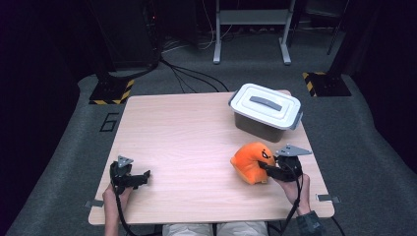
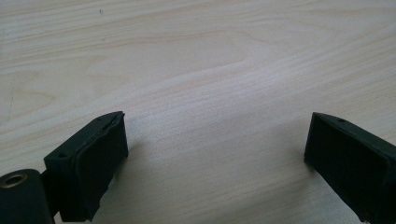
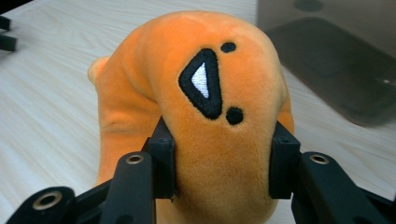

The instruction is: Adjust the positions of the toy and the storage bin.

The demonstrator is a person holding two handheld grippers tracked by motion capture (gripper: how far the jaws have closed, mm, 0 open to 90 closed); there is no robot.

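Orange plush toy (image 3: 205, 116) is pinched between the 2 jaws of the right gripper (image 3: 219, 158), near a lidded grey bin (image 1: 265, 110), possibly resting on the wooden table (image 1: 187, 142). Left gripper (image 2: 215, 154) is held wide apart, nothing clasped.

Even overhead light falls on the pale worktop (image 1: 196, 147) in the high view, while the floor and room around it sink into near-black, slightly soft and grainy. In the left gripper view, faint soft shadows sit under the black jaws on sharp wood grain. In the right gripper view, the orange plush toy (image 3: 205, 116) is crisp; the grey container (image 3: 336, 60) behind blurs.
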